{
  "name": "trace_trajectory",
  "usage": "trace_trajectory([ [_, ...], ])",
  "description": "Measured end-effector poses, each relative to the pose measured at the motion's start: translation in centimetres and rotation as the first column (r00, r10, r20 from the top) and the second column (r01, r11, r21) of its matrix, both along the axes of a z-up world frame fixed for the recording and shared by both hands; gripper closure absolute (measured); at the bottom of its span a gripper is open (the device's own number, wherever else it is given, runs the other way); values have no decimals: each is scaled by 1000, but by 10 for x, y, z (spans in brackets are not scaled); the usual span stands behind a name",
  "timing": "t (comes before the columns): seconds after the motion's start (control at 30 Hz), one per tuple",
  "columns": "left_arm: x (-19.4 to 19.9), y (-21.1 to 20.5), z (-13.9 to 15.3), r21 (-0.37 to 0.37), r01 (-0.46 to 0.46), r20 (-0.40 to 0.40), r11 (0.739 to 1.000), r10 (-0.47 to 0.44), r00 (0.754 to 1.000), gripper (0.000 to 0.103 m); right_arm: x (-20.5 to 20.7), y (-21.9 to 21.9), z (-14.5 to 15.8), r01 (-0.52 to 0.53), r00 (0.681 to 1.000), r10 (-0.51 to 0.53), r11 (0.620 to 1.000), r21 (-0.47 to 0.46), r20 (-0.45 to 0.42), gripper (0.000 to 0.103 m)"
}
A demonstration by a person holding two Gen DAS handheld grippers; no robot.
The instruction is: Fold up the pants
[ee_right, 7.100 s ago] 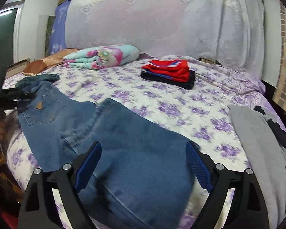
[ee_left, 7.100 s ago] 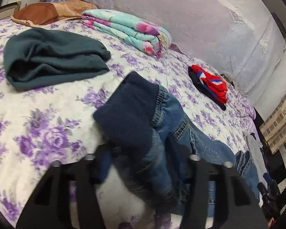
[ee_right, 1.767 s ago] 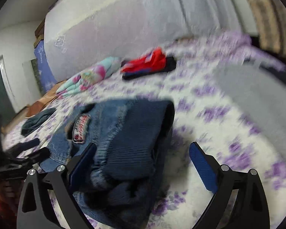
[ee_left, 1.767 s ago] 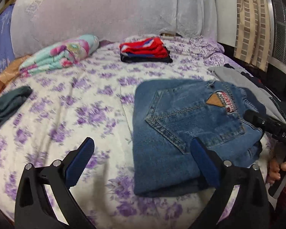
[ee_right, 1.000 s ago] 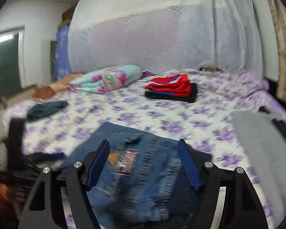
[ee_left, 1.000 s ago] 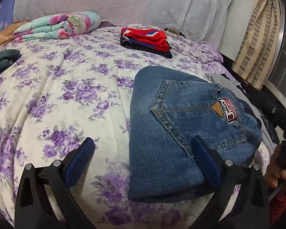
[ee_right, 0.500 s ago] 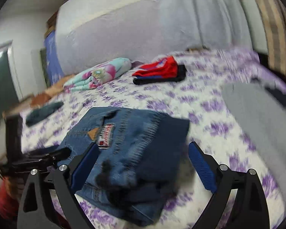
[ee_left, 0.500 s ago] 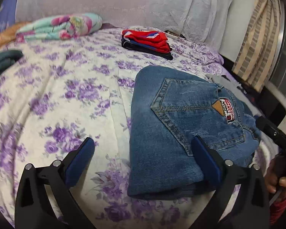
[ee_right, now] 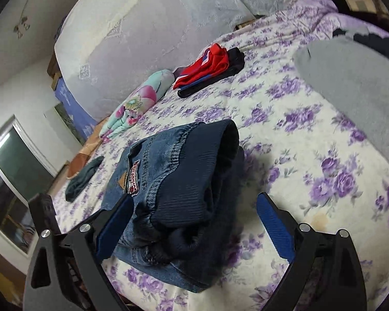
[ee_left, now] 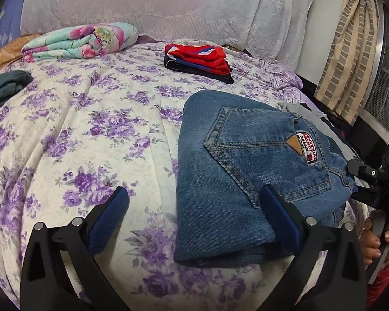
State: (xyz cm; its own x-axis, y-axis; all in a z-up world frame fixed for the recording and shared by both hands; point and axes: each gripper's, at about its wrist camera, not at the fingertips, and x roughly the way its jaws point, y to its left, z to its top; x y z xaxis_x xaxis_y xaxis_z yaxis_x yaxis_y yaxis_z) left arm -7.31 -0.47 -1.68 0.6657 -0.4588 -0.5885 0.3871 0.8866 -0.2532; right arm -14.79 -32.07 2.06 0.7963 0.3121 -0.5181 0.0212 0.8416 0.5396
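The blue jeans point(ee_left: 236, 171) lie folded into a compact stack on the purple-flowered bedspread point(ee_left: 90, 134), back pocket and label facing up. My left gripper point(ee_left: 194, 215) is open and empty, hovering at the stack's near left edge. In the right wrist view the folded jeans point(ee_right: 173, 181) show their dark ribbed waistband side. My right gripper point(ee_right: 194, 217) is open and empty, just in front of the stack. The right gripper's body also shows at the left wrist view's right edge point(ee_left: 376, 178).
A folded red and dark clothes pile point(ee_left: 199, 59) and a floral blanket roll point(ee_left: 83, 41) lie at the back. A dark green garment point(ee_left: 5, 85) lies far left. A grey garment point(ee_right: 355, 83) lies to the right of the jeans. A striped curtain point(ee_left: 350, 51) hangs right.
The jeans went from spread out to a folded stack. Over the last second both grippers stayed open and only shifted a little around the stack; the right wrist view swung.
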Motion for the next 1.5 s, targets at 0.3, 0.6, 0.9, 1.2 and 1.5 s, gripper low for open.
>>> trace_trajectory([
  [0.3, -5, -3, 3, 32, -15, 36, 999, 14, 999, 4, 2, -4, -3, -7, 1000, 7, 999, 38, -11, 7],
  [0.6, 6, 18, 2, -93, 155, -113, 984, -165, 980, 5, 19, -9, -4, -34, 998, 40, 992, 122, -47, 7],
  [0.9, 10, 18, -1, -154, 223, -160, 963, -247, 956, 5, 11, -16, -6, -40, 998, 47, 988, 152, -43, 7],
  [1.2, 22, -5, -4, -188, 300, -207, 935, -336, 919, 5, 21, -27, -13, -66, 993, 89, 963, 262, -75, 6],
  [1.5, 31, -19, -5, -162, 301, -216, 940, -331, 919, 4, 70, -4, -17, -137, 964, 174, 972, 189, -200, 4],
])
